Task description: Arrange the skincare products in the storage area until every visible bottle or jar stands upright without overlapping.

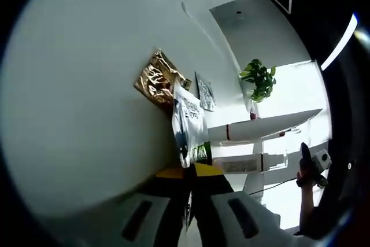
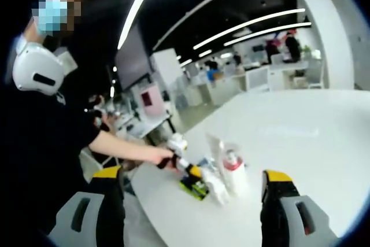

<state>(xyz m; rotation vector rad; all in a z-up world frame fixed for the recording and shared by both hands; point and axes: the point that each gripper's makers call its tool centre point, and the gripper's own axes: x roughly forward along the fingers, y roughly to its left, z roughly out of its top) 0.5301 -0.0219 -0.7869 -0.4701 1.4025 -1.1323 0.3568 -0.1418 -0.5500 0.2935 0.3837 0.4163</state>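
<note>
The left gripper has its yellow-tipped fingers pressed close on the lower end of a white printed pouch or sachet, which leans toward twelve o'clock in the left gripper view, with a gold foil packet just beyond it at eleven. In the right gripper view the person's hand drives that gripper into the cluster on the round white table: a white pump bottle with a red collar standing upright, smaller white items beside it.

The right gripper hangs with its fingers spread wide, holding nothing.

To do this well, I would set the pouch down into a bare gap at three o'clock of the bottle, base flat, and let go only once it balances. A quick release would likely topple it onto its neighbours.
</note>
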